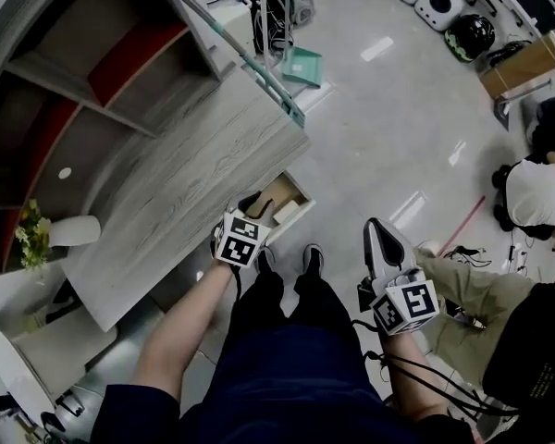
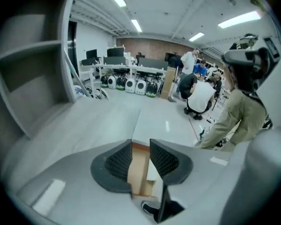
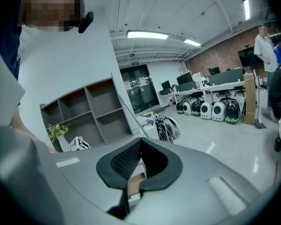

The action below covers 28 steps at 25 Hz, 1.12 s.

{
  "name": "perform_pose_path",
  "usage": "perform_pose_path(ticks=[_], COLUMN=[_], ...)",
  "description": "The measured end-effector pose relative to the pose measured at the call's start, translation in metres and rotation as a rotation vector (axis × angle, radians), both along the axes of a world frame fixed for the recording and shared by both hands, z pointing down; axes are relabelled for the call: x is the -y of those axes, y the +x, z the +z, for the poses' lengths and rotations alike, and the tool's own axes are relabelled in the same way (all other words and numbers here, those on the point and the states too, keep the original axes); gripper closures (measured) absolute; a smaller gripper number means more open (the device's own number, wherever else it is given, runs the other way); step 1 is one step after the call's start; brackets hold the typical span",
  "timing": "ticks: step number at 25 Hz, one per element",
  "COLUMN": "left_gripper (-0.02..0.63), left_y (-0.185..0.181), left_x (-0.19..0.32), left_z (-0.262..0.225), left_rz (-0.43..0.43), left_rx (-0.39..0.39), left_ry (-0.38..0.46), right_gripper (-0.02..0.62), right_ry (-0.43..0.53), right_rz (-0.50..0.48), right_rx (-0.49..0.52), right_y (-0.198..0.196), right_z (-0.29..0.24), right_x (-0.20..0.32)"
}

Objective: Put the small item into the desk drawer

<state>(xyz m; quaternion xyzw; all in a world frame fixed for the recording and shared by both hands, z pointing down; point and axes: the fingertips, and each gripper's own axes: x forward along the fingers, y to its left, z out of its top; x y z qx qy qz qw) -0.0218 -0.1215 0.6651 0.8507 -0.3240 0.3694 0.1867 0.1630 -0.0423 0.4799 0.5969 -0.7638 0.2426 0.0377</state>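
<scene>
Left gripper [image 2: 141, 143]: my jaws are spread and empty above the open desk drawer [image 2: 137, 170]. A small white item [image 2: 151, 171] lies inside it. Right gripper [image 3: 140, 140]: my jaws are pressed together, holding nothing.

A grey wood-grain desk [image 1: 185, 202] stands on the glossy floor [image 1: 388, 128]. A white vase [image 1: 74, 231] stands at its left end. Its drawer [image 1: 279, 192] is open, with a white piece [image 1: 288, 213] inside.

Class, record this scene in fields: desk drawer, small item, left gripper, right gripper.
Drawer: wood-lined desk drawer, open
Item: small white block, lying inside the drawer
Left gripper: above the drawer, jaws slightly apart, empty
Right gripper: away from the grey wood-grain desk, jaws together, empty
</scene>
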Motion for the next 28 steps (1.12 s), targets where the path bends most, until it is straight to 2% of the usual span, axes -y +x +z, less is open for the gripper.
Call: perform_pose_path(ticks=[8, 11, 16, 20, 23, 28], left_gripper=[0.49, 0.52, 0.551, 0.595, 0.601, 0.603], left_y=[-0.023, -0.034, -0.055, -0.064, -0.063, -0.068], left_x=[0.021, 0.022, 0.016, 0.009, 0.005, 0.003], left_z=[-0.153, -0.194, -0.238, -0.266, -0.289, -0.31], left_rz=[-0.183, -0.239, -0.309, -0.352, -0.35, -0.354], left_rx=[-0.21, -0.268, -0.333, -0.4, -0.437, -0.452], left_ry=[0.269, 0.34, 0.409, 0.411, 0.444, 0.499], right_gripper=[0.589, 0.589, 0.589, 0.589, 0.589, 0.589], right_ry=[0.123, 0.162, 0.212, 0.225, 0.262, 0.322], right_rz=[-0.091, -0.14, -0.175, -0.176, -0.19, -0.199], right_rx=[-0.025, -0.051, -0.1, -0.153, -0.179, -0.165], right_y=[-0.018, -0.028, -0.037, -0.036, -0.035, -0.043], right_z=[-0.047, -0.061, -0.077, -0.094, -0.115, -0.145], right_x=[0.034, 0.042, 0.049, 0.058, 0.065, 0.065])
